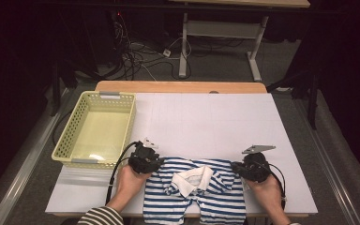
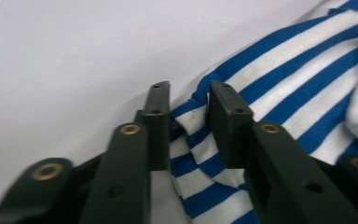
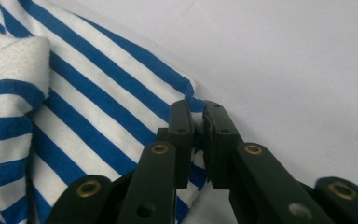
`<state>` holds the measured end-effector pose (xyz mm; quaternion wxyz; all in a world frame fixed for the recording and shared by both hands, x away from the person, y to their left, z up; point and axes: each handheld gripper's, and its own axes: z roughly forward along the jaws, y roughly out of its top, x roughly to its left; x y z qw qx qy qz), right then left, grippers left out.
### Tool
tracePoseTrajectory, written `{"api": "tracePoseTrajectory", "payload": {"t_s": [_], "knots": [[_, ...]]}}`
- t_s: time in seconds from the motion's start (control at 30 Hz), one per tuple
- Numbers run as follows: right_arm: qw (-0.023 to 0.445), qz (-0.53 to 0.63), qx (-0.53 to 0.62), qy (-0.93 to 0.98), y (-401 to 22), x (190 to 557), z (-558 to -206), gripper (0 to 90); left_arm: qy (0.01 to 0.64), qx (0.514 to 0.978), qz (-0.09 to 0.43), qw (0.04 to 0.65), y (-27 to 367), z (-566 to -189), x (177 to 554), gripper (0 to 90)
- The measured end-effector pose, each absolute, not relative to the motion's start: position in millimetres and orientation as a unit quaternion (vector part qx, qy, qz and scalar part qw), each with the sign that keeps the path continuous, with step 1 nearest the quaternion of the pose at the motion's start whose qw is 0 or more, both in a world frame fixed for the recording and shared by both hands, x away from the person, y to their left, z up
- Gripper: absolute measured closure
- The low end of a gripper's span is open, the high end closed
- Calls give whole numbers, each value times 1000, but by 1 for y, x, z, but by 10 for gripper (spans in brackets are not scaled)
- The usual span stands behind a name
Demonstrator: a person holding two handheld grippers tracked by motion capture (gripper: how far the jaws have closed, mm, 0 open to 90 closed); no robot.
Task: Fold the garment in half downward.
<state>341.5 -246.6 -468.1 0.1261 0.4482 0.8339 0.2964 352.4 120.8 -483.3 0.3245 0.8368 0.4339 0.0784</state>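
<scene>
A white table cover (image 1: pixel 206 117) lies under your work. Your left gripper (image 2: pixel 189 95) has its jaws partly apart, gathering a fold of the striped shirt (image 1: pixel 197 190). Your right gripper (image 3: pixel 195 108) is clamped on the shirt's opposite edge. Between them the shirt lies collar up, running toward you.

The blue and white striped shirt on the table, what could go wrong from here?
1. The left hand-held gripper has only a thin fold of the blue and white striped cotton shirt between its jaws, so the fabric may slip out.
2. The right hand-held gripper pinches only the shirt's very edge, which could pull free.
</scene>
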Motion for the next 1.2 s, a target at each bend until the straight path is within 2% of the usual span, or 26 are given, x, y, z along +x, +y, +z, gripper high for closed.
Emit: {"api": "tracePoseTrajectory", "payload": {"t_s": [0.03,0.17,0.2,0.5,0.87,0.93,1.2], "knots": [[126,296,448,834,-247,342,-468,838,431,839,73,325,121,-483,353,691],[124,295,442,838,-246,341,-467,851,416,846,61,327,119,-482,352,799],[124,295,442,838,-246,341,-467,851,416,846,61,327,119,-482,352,804],[135,317,433,833,-250,339,-457,860,399,843,88,350,122,-466,346,815],[141,336,431,825,-253,340,-448,864,402,836,93,361,125,-457,347,816],[149,339,429,824,-252,342,-442,865,391,843,116,350,118,-452,346,816],[157,338,424,826,-247,356,-436,867,386,846,126,346,112,-442,354,816]]}}
